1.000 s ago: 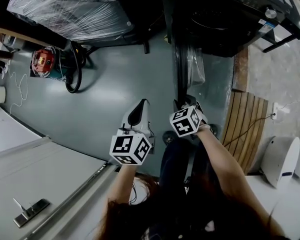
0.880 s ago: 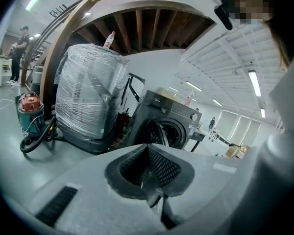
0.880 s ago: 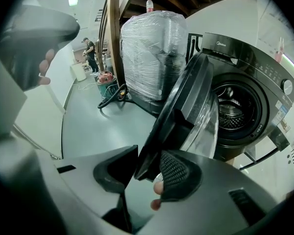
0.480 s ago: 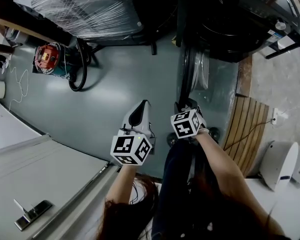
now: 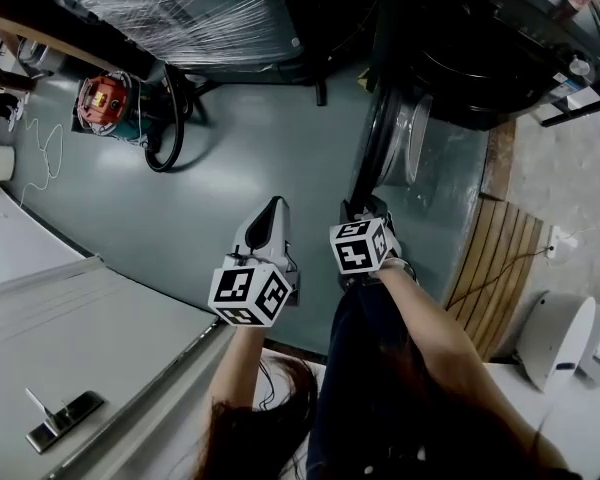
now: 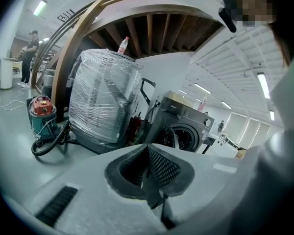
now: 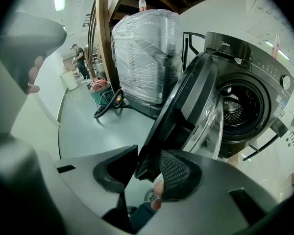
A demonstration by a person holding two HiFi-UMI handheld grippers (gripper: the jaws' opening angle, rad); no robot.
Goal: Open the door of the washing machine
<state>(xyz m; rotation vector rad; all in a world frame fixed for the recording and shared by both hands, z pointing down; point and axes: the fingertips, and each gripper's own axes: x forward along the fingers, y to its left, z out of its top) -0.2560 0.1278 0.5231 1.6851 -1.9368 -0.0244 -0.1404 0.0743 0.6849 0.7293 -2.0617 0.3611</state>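
Note:
The black washing machine [image 5: 480, 48] stands at the top right of the head view, its round door [image 5: 388, 148] swung out on edge over the grey floor. My right gripper [image 5: 365, 216] is shut on the door's free edge. In the right gripper view the door [image 7: 196, 106] rises between the jaws of the right gripper [image 7: 147, 168], with the open drum [image 7: 235, 106] behind it. To the door's left my left gripper [image 5: 270, 223] hangs over the floor, shut on nothing. The left gripper [image 6: 146, 168] points towards the washing machine [image 6: 183, 129] from a distance.
A plastic-wrapped appliance [image 5: 180, 13] stands left of the washing machine. A red vacuum cleaner [image 5: 105, 103] with a black hose sits on the floor beside it. A wooden pallet [image 5: 495, 268] lies at the right. A white panel with a metal handle [image 5: 60, 418] is at the lower left.
The door has swung further out from the washing machine with my right gripper on its edge. The left gripper has kept its place beside it.

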